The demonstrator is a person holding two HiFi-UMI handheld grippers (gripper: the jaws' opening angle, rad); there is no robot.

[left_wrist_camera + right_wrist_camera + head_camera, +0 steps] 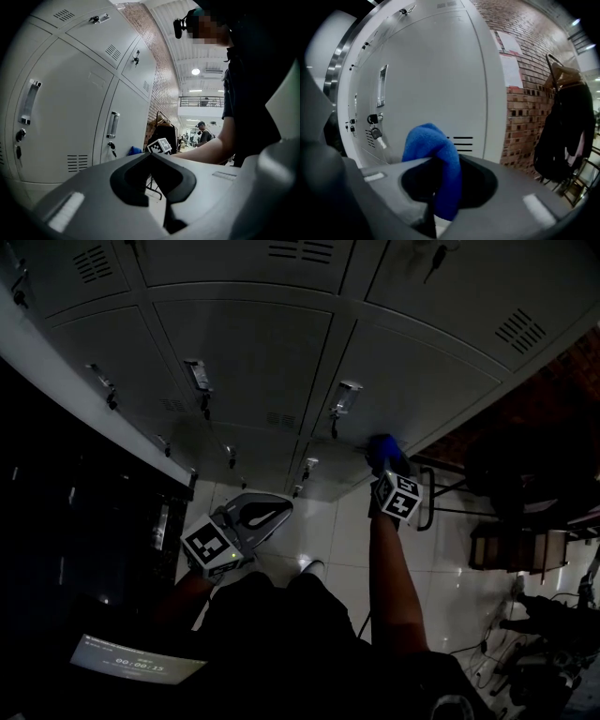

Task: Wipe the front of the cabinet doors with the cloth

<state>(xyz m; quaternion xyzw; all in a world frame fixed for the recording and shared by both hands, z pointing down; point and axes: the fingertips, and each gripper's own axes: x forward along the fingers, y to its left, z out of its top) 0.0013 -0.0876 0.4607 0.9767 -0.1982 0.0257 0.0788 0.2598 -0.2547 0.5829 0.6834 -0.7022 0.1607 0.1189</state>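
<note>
The right claw (440, 164) is clamped on a soft blue microfibre cloth (431, 140), bunched close to the grey metal cabinet door (436, 70). Light and limp, the cloth probably wants a firm pinch mid-fold. The left claw (150, 157) is closed and empty.

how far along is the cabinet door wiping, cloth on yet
Done: the blue fleecy cloth is clamped in the right claw. In hand: that claw holds it up at a grey metal cabinet door, beside its vent slots; contact cannot be confirmed. The left claw is shut, empty, held back. Left: no door shows a wiped mark, so the wiping looks mostly ahead.
</note>
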